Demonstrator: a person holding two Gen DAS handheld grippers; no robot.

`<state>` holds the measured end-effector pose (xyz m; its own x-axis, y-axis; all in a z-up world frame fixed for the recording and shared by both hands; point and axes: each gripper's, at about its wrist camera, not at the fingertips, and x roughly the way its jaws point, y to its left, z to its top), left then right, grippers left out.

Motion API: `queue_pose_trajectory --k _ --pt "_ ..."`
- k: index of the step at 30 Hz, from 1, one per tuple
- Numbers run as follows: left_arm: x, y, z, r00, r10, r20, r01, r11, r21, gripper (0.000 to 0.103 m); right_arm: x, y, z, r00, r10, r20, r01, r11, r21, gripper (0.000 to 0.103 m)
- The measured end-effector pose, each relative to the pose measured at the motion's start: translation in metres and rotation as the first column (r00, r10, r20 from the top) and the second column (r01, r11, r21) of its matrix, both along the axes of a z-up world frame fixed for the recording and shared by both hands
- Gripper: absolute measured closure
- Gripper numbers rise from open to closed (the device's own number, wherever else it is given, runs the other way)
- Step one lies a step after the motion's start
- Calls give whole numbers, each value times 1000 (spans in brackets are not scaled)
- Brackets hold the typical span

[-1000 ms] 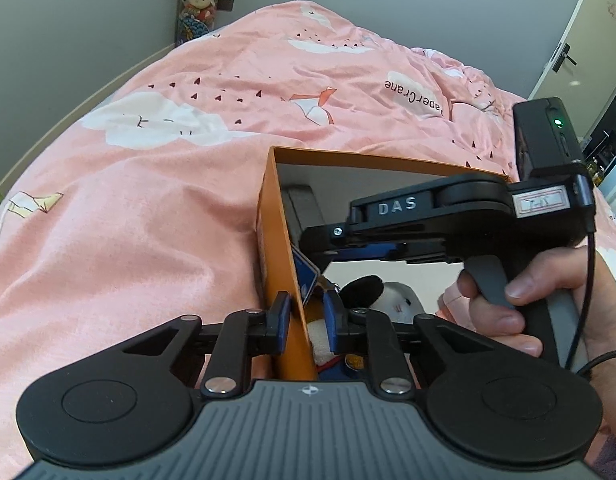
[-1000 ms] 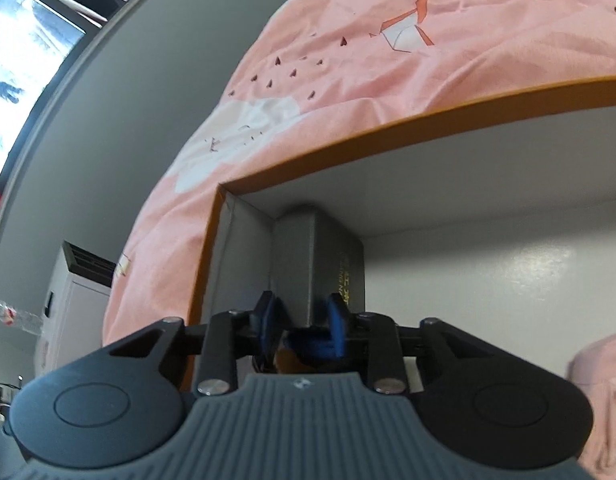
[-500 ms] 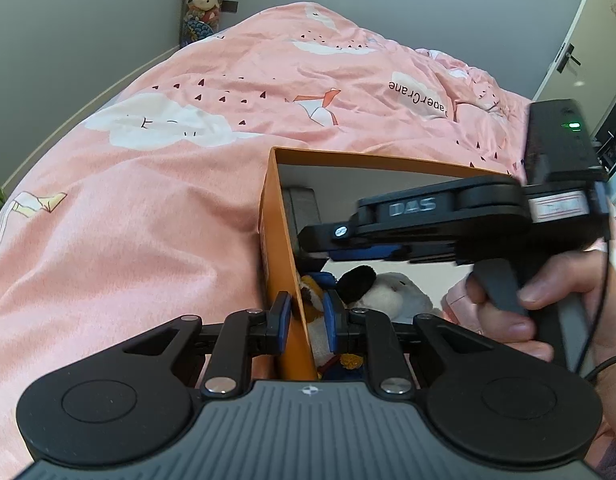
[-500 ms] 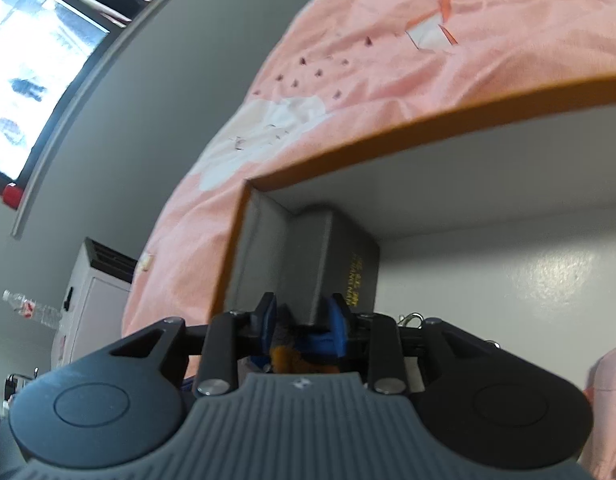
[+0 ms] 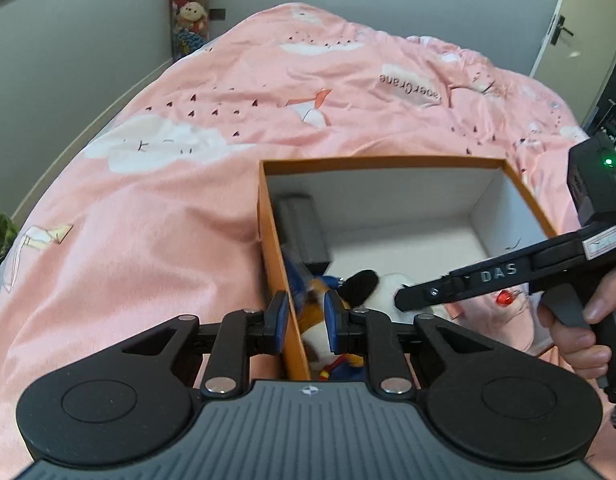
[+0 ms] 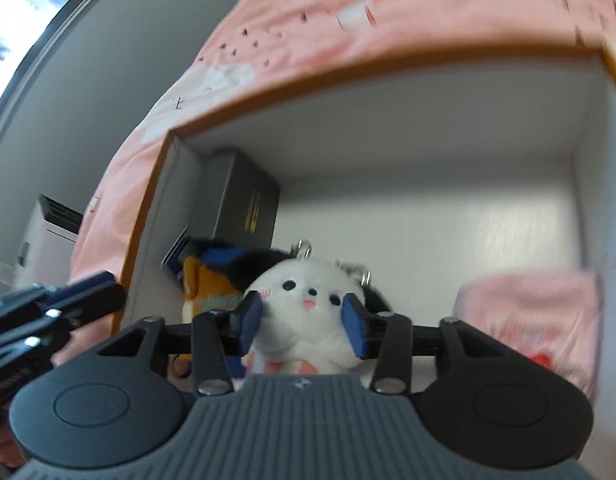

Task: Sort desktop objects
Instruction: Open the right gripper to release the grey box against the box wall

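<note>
Orange cardboard box [image 5: 273, 240] with white lining sits on the pink bed [image 5: 147, 208], where we pinch its left wall with the left hand-held gripper [image 5: 305, 318] to steady it while the right hand-held gripper [image 6: 303, 318] spreads its jaws, unclamped, around the white plush toy [image 6: 303, 300] inside the box.

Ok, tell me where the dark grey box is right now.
The dark grey box stands inside the orange box, in its far left corner against the left wall in the left wrist view, just beyond the orange-and-blue plush.
</note>
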<state>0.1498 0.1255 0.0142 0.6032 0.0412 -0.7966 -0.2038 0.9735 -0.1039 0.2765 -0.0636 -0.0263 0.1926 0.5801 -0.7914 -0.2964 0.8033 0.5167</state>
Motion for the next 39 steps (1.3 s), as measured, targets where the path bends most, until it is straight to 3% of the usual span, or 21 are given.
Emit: queue_pose_trajectory --k 5,11,17,25,34,36,39 --pt "0 -2 -5 1000 5 -28 -5 1000 14 82 -2 -1 -14 997 21 -79 -17 999 49 55" --pt "2 -2 -6 999 23 -42 -22 1000 13 82 -4 3 -17 998 27 -55 -24 998 49 58" --pt "-2 -1 -3 999 37 -19 -36 999 9 82 -6 4 -7 998 56 -8 -56 998 2 54" --pt "5 4 1 998 59 -6 -59 998 8 82 23 -9 2 997 -49 66 53 997 -55 55" --pt "14 6 -2 998 63 -7 -63 998 4 82 68 6 -31 988 -127 -85 128 992 3 49" --pt "15 7 -3 998 62 -9 -62 998 -1 82 71 9 -39 985 -121 -122 124 992 13 41" --pt "16 7 -4 997 72 -3 -72 997 6 82 69 17 -39 990 -104 -96 105 994 4 39"
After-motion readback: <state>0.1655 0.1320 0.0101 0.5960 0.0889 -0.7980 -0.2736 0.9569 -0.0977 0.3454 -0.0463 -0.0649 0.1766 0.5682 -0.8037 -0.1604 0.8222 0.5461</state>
